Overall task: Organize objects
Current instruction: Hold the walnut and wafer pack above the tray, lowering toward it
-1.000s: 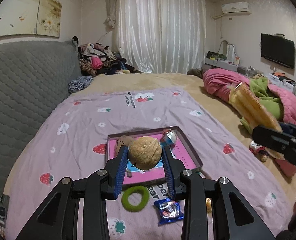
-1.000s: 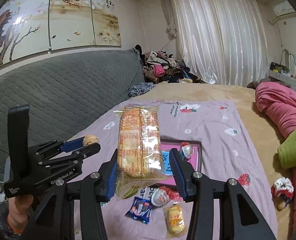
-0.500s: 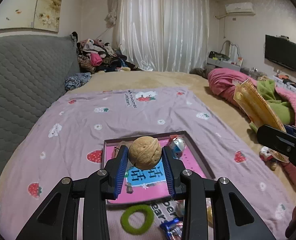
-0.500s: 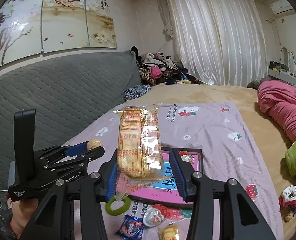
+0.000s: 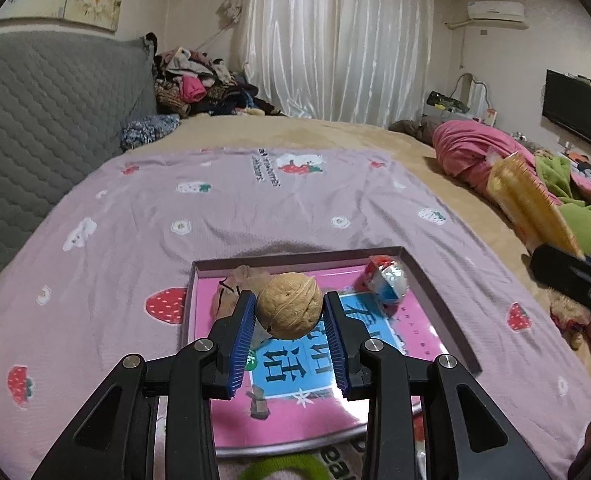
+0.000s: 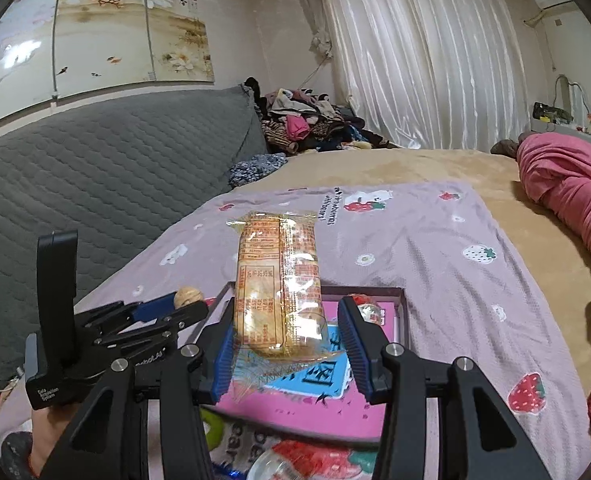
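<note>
My left gripper [image 5: 289, 316] is shut on a walnut [image 5: 289, 310] and holds it above the near left part of a pink tray [image 5: 431, 280] on the bed. A foil-wrapped candy [image 5: 387, 284] and a brown lump [image 5: 231, 294] lie in the tray. My right gripper [image 6: 287, 340] is shut on a clear pack of yellow crackers [image 6: 277, 280], held upright above the tray [image 6: 401, 308]. The left gripper with the walnut [image 6: 187, 297] shows at the left of the right wrist view. The cracker pack [image 5: 531, 204] shows at the right of the left wrist view.
The tray rests on a lilac strawberry-print blanket [image 5: 255, 200]. A green ring [image 5: 279, 468] and wrapped sweets [image 6: 295, 460] lie in front of the tray. A grey quilted headboard [image 6: 95, 184] is at the left. Pink bedding [image 6: 567, 184] and a clothes pile [image 5: 199, 88] lie beyond.
Both grippers have moved forward and lower toward the tray, still holding the walnut and the cracker pack. The sweets in front of the tray have slipped mostly below the views.
</note>
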Demonstrator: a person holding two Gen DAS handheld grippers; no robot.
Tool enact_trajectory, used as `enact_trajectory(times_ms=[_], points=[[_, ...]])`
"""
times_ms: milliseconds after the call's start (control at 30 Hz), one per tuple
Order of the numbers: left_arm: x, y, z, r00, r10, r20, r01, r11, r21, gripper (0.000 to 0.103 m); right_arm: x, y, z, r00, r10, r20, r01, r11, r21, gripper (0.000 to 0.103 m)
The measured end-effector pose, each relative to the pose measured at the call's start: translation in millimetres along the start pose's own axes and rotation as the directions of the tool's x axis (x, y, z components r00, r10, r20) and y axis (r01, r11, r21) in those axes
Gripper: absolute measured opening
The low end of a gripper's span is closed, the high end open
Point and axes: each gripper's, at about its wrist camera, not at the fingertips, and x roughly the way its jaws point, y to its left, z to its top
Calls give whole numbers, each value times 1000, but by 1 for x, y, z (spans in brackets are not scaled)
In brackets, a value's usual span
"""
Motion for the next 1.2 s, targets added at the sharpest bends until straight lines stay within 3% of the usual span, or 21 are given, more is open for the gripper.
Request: enact_trajectory(times_ms=[400,1200], points=[[47,-1,-19,999,-17,-46,18,1000,25,36,41,-22,-26,998,-29,-55,29,1000,1,48],[49,4,-21,999,-22,-45,23,1000,12,36,49,-22,-28,996,-13,-85,13,1000,9,48]])
